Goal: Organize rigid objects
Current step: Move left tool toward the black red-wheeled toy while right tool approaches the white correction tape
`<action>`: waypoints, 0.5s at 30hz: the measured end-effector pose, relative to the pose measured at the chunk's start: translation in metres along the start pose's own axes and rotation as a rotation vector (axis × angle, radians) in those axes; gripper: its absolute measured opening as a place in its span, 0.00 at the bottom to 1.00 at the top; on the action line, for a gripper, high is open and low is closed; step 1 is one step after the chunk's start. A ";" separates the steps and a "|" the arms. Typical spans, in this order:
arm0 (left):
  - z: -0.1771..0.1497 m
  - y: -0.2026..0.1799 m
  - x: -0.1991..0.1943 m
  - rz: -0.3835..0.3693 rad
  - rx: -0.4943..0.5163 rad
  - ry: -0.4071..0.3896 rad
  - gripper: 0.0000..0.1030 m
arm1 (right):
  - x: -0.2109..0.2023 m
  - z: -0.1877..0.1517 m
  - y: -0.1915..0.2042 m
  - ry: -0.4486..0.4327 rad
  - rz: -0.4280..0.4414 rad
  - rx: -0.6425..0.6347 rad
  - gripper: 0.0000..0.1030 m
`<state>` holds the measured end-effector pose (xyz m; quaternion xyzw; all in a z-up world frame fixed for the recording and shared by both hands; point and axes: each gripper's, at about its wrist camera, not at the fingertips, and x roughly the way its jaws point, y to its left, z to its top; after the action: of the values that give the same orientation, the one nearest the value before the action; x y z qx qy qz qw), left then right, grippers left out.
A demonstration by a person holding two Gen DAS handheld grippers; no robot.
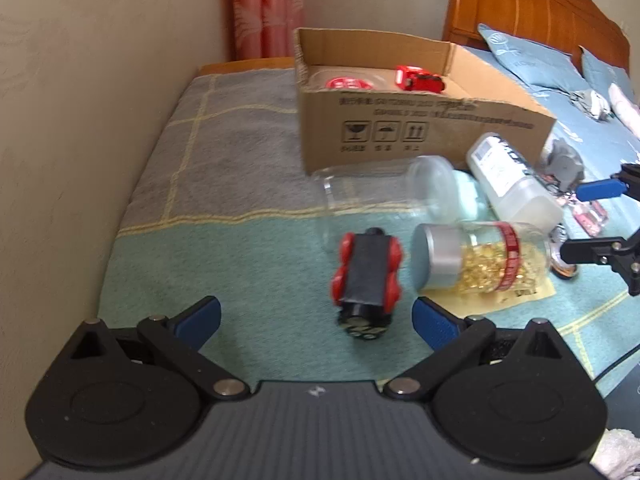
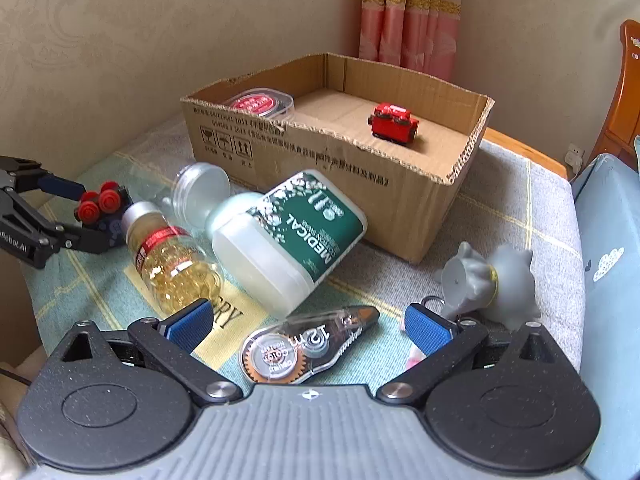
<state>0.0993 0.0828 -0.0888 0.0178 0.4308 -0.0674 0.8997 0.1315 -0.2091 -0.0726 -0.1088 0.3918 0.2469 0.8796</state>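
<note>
A black toy car with red wheels (image 1: 366, 280) (image 2: 100, 204) lies upside down on the green blanket, just ahead of my open left gripper (image 1: 316, 320) and between its blue pads. My right gripper (image 2: 306, 326) is open over a clear correction tape dispenser (image 2: 304, 346). Beside them lie a bottle of golden capsules (image 1: 480, 256) (image 2: 172, 264), a white MEDICAL tub (image 2: 288, 236) (image 1: 512, 180) and a clear jar (image 1: 380, 196) (image 2: 198, 192). The cardboard box (image 1: 400, 128) (image 2: 360, 184) holds a red toy train (image 2: 394, 122) (image 1: 418, 78) and a red-lidded round container (image 2: 260, 102) (image 1: 348, 82).
A grey elephant figure (image 2: 494, 284) lies right of the tape dispenser. A wall runs along the left side of the bed. Pink curtains (image 2: 408, 12) hang behind the box. A wooden headboard (image 1: 540, 4) and blue pillows (image 1: 524, 60) are further off.
</note>
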 end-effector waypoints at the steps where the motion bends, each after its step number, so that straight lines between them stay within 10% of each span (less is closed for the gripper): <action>1: -0.001 0.004 0.000 0.007 -0.009 0.003 0.98 | 0.001 -0.001 0.000 0.003 -0.001 -0.003 1.00; 15: 0.003 0.040 -0.007 0.069 -0.116 -0.025 0.98 | 0.014 0.004 0.005 0.033 -0.004 -0.067 1.00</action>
<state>0.1021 0.1227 -0.0825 -0.0205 0.4219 -0.0116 0.9063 0.1392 -0.1990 -0.0802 -0.1430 0.3975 0.2560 0.8695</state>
